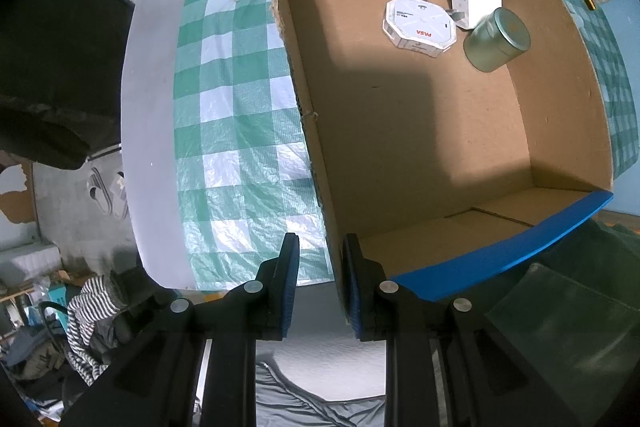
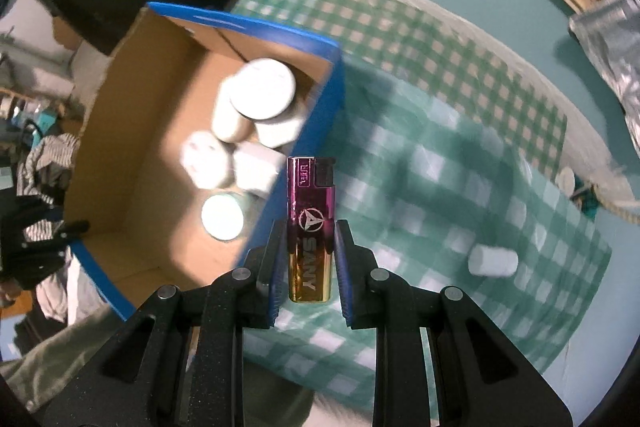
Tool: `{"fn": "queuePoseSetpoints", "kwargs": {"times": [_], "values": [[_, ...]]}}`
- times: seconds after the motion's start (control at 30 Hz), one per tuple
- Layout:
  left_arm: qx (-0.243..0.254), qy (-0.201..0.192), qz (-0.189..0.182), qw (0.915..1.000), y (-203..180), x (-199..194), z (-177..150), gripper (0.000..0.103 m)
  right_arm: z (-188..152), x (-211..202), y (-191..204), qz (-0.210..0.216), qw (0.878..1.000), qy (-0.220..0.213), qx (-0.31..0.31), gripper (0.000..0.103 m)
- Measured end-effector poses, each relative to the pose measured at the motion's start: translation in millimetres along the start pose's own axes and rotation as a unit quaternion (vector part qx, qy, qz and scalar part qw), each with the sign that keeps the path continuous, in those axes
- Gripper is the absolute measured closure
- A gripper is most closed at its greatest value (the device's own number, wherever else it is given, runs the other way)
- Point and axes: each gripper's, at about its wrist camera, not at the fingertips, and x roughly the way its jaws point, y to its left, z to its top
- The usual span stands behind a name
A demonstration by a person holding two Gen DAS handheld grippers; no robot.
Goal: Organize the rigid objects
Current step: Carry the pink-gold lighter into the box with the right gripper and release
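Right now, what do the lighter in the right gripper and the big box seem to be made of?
The lighter: probably metal or metallised plastic, glossy, with a pink-to-gold mirror sheen and a black plastic-looking cap. The box: corrugated cardboard, matte brown inside, with a ragged torn edge showing fluting; outside it is blue, printed or taped, I cannot tell which.

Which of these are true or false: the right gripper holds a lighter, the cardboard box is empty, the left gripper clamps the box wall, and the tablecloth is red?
1. The right gripper holds a lighter. True.
2. The cardboard box is empty. False: several items lie in it, including a green tin.
3. The left gripper clamps the box wall. True.
4. The tablecloth is red. False: it is green and white checked.
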Motion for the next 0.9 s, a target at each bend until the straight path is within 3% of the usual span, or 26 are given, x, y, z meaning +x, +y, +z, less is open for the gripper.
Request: {"fn": "queuePoseSetpoints", "kwargs": {"times": [0.5,0.9], "values": [[0.002,-0.004,0.001,1.0000,0,-2,-3,0.081,38,35,71,-0.017,0.992,0.028,-0.124,0.081],[0.001,-0.007,0.001,1.0000,1,-2,-4,0.081,39,62,94,-0.027,0.986,0.046,-0.158,0.081]]}}
